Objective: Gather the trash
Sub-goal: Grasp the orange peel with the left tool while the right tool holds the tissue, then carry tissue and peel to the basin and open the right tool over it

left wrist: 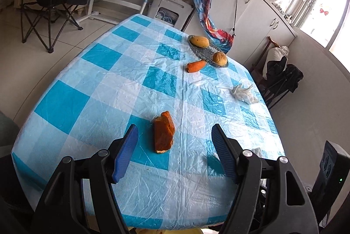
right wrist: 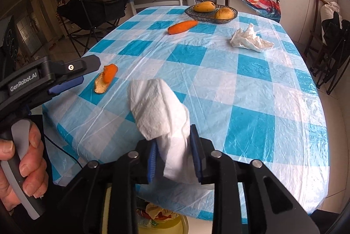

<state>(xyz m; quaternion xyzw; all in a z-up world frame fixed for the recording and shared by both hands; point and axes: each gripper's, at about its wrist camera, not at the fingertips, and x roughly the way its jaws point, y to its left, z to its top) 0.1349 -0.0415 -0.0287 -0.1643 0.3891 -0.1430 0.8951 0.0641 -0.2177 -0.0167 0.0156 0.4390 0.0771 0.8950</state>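
Orange peel [left wrist: 164, 132] lies on the desk [left wrist: 91, 89] near its front edge, directly ahead of the left hand-held gripper [left wrist: 174, 146], whose blue-padded jaws stand wide apart with nothing between them. In the right wrist view the same gripper [right wrist: 63, 81] shows from the side at the desk's left edge, the peel [right wrist: 105, 78] just beside its tip but not touching it, and the person's left hand [right wrist: 24, 159] wraps the grey handle below.

Further right, the right hand-held gripper [right wrist: 175, 159] is clamped on a white paper towel [right wrist: 159, 111]; the crumpled sheet stands up out of the jaws and also hangs below them, over the desk's near edge. Under that edge sits a yellow bin [right wrist: 161, 221] with wrappers visible in it.

Toward the far end of the blue-and-white checked cloth, a carrot [right wrist: 182, 26] lies just in front of a glass dish [right wrist: 234, 14] that holds a mango [right wrist: 203, 6] and a round bread roll [right wrist: 224, 13]. To the right of the carrot, well apart from the dish, a second crumpled tissue [right wrist: 249, 39] rests on the cloth near the desk's right side; the left wrist view shows it [left wrist: 242, 93] close to that edge too.
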